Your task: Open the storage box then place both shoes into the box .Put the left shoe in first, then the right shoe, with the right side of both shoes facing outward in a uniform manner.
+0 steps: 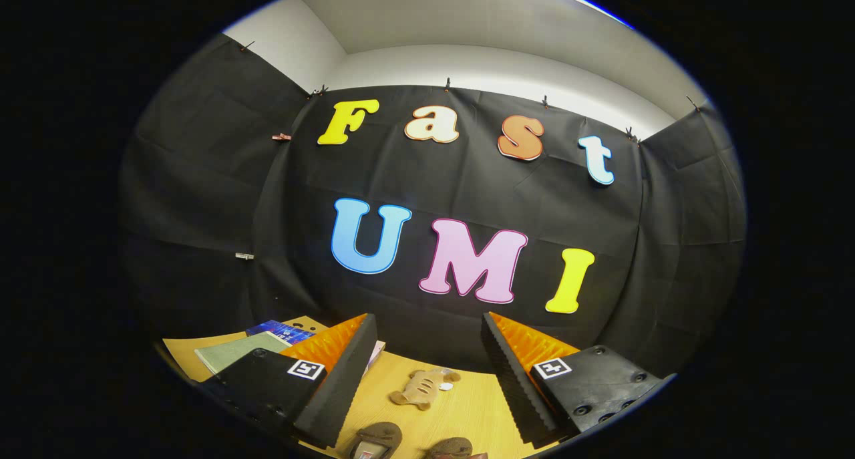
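Observation:
My gripper (427, 372) is held high above the wooden table (461, 409), open, with nothing between its fingers. Below and between the fingers lie two brown shoes, cut off by the lower rim: one (378, 440) nearer the left finger, the other (450, 448) to its right. The left finger (344, 385) and right finger (514, 385) point toward the black cloth wall.
A tan plush toy (423, 387) lies on the table ahead of the shoes, between the fingers. Behind the left finger rest a green book (237, 351) and a blue book (280, 330). The cloth wall stands close beyond the table's far edge.

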Action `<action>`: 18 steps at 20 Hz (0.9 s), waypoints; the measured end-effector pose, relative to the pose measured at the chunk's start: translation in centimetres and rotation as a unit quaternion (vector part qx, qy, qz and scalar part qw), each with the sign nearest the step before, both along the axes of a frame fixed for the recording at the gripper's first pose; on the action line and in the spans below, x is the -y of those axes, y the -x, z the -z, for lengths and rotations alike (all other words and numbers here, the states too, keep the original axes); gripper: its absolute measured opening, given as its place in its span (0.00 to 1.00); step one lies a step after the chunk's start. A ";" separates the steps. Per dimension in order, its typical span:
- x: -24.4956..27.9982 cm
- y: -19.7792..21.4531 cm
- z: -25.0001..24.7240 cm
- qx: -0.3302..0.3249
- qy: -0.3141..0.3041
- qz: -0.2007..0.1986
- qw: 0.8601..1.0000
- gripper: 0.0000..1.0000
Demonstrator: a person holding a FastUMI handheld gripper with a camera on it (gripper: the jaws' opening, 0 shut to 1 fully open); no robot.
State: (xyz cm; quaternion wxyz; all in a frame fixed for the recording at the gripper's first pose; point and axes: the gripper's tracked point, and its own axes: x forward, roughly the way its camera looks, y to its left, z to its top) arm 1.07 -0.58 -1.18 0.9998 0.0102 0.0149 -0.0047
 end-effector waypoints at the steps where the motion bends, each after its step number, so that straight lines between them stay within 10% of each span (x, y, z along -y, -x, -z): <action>1: -0.1 0.0 0.0 -0.001 0.000 0.000 1.000 0.97; 11: -0.2 -0.3 1.2 -0.015 0.018 -0.008 1.000 0.97; 18: -7.7 -1.9 5.9 -0.070 -0.095 -0.170 0.978 0.97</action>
